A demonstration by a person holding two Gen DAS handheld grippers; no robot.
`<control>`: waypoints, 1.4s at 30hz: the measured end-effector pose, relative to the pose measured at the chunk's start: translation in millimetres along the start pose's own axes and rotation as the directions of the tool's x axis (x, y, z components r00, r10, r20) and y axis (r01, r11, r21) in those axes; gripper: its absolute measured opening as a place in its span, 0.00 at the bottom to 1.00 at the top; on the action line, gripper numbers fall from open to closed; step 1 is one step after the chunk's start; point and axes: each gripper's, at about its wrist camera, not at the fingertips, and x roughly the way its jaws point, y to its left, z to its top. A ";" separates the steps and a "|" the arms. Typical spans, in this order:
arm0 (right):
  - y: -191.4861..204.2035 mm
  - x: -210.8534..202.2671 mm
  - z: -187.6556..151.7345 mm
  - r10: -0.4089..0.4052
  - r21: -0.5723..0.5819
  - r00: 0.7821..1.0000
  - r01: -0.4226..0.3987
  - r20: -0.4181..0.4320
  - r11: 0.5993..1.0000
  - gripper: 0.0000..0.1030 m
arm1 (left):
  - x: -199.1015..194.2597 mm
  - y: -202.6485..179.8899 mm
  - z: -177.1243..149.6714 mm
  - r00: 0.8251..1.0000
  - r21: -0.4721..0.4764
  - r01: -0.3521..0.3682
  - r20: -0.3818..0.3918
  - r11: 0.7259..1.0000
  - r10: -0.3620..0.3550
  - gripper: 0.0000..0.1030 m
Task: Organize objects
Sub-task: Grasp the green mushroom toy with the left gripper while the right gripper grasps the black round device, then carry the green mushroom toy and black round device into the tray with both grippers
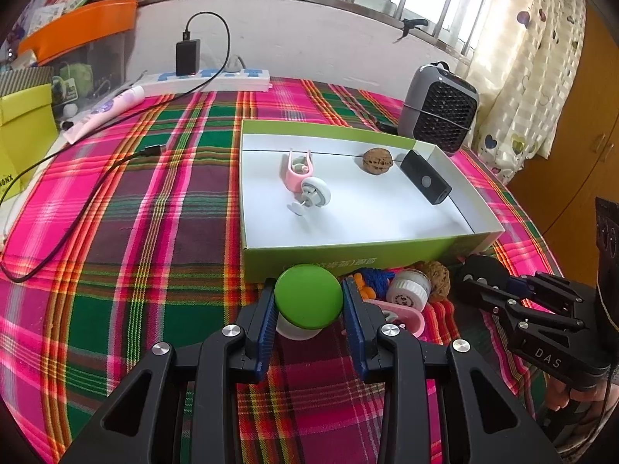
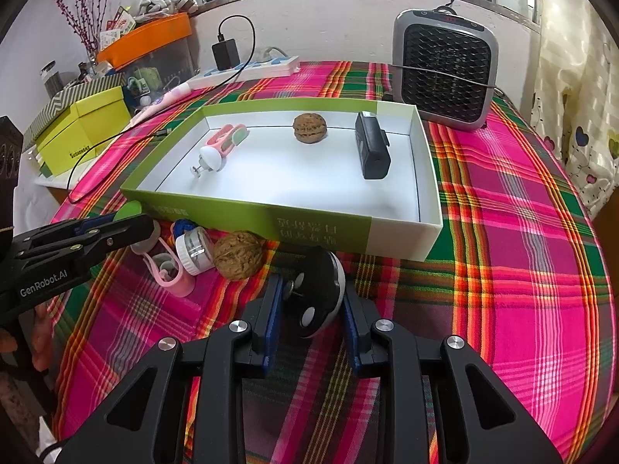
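Note:
A green-walled white tray (image 1: 348, 259) (image 2: 247, 208) holds a pink-and-white roller toy (image 1: 305, 181) (image 2: 220, 147), a walnut (image 1: 377, 160) (image 2: 309, 127) and a black box (image 1: 425, 181) (image 2: 371, 150). My left gripper (image 1: 309, 305) (image 2: 127, 224) is shut on a green-capped white object (image 1: 307, 295) just in front of the tray. My right gripper (image 2: 311, 305) (image 1: 483, 282) is shut on a black-and-white wheel toy (image 2: 319, 301). Between them lie a second walnut (image 2: 238, 255) (image 1: 437, 274), a white jar (image 2: 195, 251) (image 1: 408, 288), a pink clip (image 2: 170, 274) and a blue item (image 1: 377, 280).
A plaid cloth (image 1: 154, 232) covers the table. A grey heater (image 1: 439, 110) (image 2: 445, 69) stands behind the tray at the right. A power strip with a charger (image 1: 212, 73) (image 2: 247, 67) and its cable lie at the back left, beside a yellow box (image 2: 85, 127).

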 end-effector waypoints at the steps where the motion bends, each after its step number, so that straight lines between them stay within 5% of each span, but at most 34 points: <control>1: 0.4 -0.2 0.0 0.000 -0.001 1.000 0.000 0.001 1.000 0.28 | -1.0 0.3 0.1 1.000 0.000 -0.001 0.001 1.000 0.001 0.29; 30: 1.2 -19.2 9.9 0.027 -0.007 0.998 -0.027 0.057 1.000 0.28 | -22.3 -14.3 12.0 0.998 0.036 0.022 0.050 0.999 -0.023 0.29; 42: 6.0 -12.5 47.7 0.068 -0.036 0.994 -0.066 0.080 0.997 0.28 | -10.9 -14.0 32.1 0.998 0.036 0.023 0.057 0.999 -0.025 0.30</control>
